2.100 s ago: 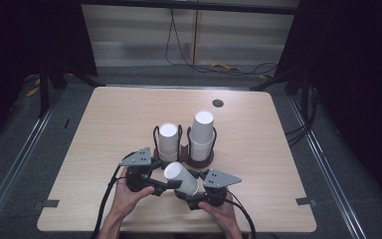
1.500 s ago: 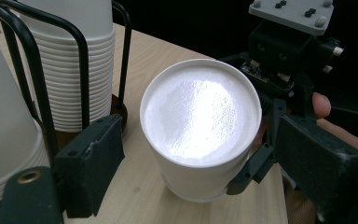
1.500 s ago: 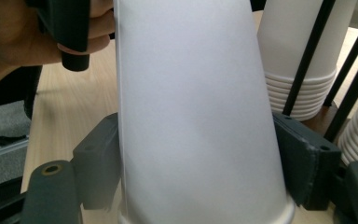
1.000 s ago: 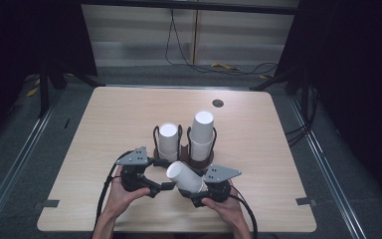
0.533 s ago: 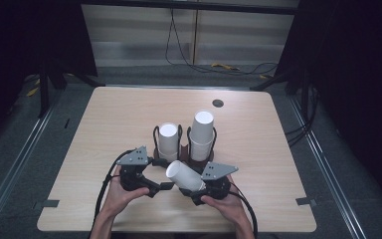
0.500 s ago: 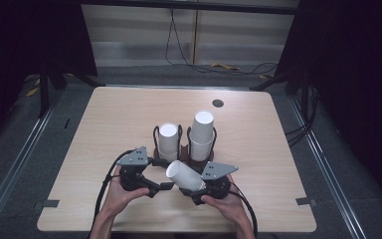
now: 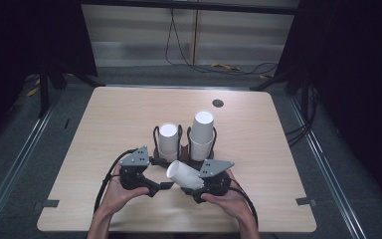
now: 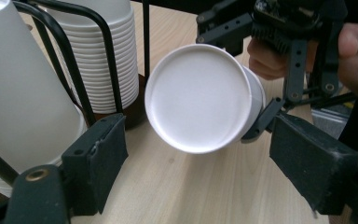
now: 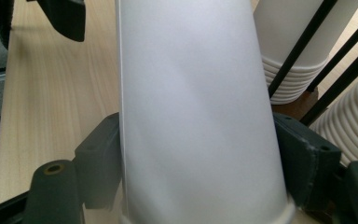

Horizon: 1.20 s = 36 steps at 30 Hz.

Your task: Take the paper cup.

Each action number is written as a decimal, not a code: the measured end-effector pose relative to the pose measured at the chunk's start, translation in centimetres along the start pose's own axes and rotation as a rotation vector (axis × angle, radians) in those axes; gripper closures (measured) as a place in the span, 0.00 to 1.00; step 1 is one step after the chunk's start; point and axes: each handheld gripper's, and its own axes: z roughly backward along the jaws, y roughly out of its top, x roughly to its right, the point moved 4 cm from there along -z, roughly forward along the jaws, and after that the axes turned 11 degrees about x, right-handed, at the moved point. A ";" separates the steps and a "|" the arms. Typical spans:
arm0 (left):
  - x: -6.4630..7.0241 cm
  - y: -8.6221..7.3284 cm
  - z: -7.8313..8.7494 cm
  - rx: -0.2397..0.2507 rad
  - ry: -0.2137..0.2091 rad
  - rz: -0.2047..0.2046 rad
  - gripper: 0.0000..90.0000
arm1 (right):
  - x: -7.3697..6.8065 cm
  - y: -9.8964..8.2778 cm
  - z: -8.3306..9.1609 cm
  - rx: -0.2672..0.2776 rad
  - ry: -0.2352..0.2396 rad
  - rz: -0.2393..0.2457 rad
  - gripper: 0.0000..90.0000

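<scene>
A single white paper cup (image 7: pixel 183 174) lies on its side above the table's front, its flat bottom (image 8: pixel 200 98) facing left. My right gripper (image 7: pixel 195 183) is shut on its wall, and both pads press the cup (image 9: pixel 196 107). My left gripper (image 7: pixel 162 186) faces the cup's bottom. Its jaws have just been closing, with the cup's end between and just ahead of them, but the pads (image 8: pixel 98 154) stand clear of it. Behind, two upside-down stacks of white cups (image 7: pixel 168 139) (image 7: pixel 202 130) sit in a black wire holder (image 7: pixel 155 133).
The stacks (image 8: pixel 107 51) (image 8: pixel 23 93) stand close behind my left gripper, with the holder's wires beside them. A dark round grommet (image 7: pixel 218 103) is set near the table's far edge. The near edge of the light wooden table (image 7: pixel 104 114) is just below the person's hands.
The cup has tipped from nearly upright to lying sideways in the right gripper and has moved slightly right. Both hands have otherwise stayed in place.
</scene>
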 end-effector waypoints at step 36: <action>-0.4 0.4 -0.7 -0.199 -0.013 -0.066 0.22 | 1.1 1.5 -0.9 -0.209 0.070 0.107 0.27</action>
